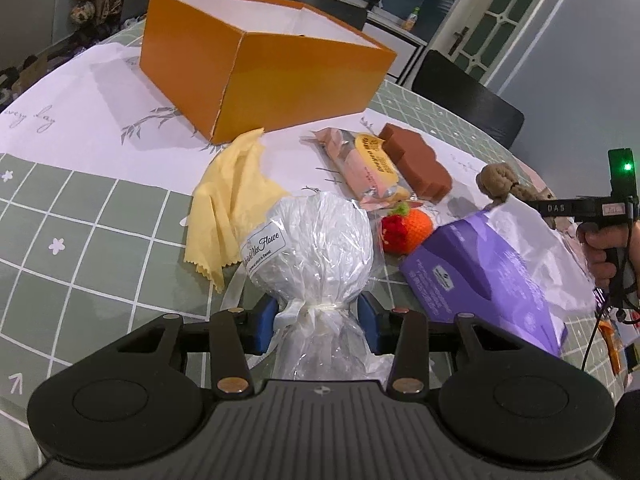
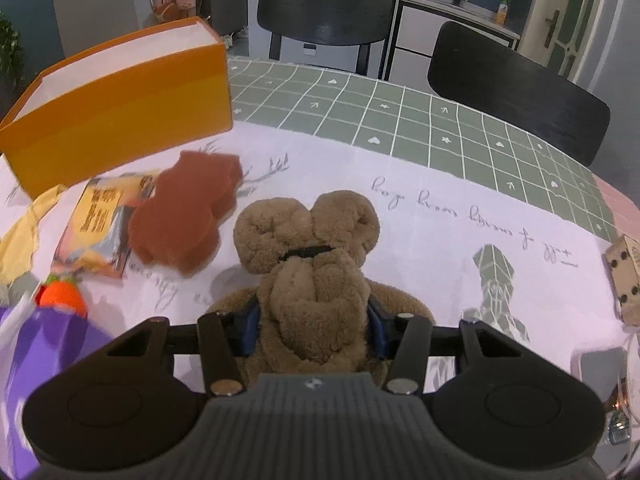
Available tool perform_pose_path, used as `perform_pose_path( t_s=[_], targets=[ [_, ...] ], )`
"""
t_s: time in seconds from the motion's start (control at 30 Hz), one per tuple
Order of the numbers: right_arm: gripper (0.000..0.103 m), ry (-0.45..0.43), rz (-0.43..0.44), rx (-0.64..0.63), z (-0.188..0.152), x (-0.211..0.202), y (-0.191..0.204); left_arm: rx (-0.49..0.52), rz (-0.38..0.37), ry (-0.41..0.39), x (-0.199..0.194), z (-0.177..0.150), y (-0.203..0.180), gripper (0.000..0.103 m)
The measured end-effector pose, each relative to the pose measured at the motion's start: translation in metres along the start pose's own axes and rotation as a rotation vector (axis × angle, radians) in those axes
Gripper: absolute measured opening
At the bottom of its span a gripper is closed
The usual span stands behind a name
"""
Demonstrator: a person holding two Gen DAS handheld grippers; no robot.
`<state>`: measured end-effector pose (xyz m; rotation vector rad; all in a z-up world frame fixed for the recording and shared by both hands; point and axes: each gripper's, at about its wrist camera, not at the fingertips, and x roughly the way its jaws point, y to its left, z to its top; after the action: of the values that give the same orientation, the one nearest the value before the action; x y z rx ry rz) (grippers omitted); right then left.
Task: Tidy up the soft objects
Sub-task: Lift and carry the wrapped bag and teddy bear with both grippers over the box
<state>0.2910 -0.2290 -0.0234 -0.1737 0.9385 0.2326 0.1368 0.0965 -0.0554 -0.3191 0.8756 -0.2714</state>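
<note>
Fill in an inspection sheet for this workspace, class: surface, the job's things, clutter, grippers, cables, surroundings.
Surface: table under a green grid cloth, with a white printed cloth on top.
Job's things: orange box, open-topped; wrapped white bundle; brown plush toy; yellow cloth; brown sponge; snack packet; crocheted strawberry; purple pack.
Clutter: small cardboard piece at the right edge.
Grippers: left gripper straddles the bundle's tied neck, the pads close beside it, contact unclear; right gripper shut on the plush toy.
Cables: thin wires under the right hand.
Surroundings: black chairs, cabinet, door.
</note>
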Motion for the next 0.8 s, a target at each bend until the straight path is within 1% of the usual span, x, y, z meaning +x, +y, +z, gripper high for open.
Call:
perform_pose_path(
  t_s=[0.2, 0.33, 0.47, 0.63, 0.8],
  targets=[
    [0.051, 0.054, -0.007, -0.037, -0.036, -0.031, 0.009, 0.026, -0.033, 0.019, -0.015, -0.013, 0.002, 0.049],
    [0.051, 0.094, 0.006, -0.065, -0.067, -0.062, 0.015, 0.020, -0.052, 0.014, -0.031, -0.013, 0.009, 0.049],
    [0.051, 0.140, 0.014, -0.108, -0.095, -0.091, 0.024, 0.036, -0.069, 0.003, -0.046, -0.014, 0.011, 0.049],
    [0.051, 0.213, 0.043, -0.205, -0.125, -0.122, 0.053, 0.037, -0.085, -0.017, -0.057, -0.016, 0.015, 0.049],
    [0.051, 0.274, 0.111, -0.314, -0.146, -0.143, 0.095, 0.039, -0.087, -0.049, -0.073, -0.016, 0.022, 0.049]
  ],
)
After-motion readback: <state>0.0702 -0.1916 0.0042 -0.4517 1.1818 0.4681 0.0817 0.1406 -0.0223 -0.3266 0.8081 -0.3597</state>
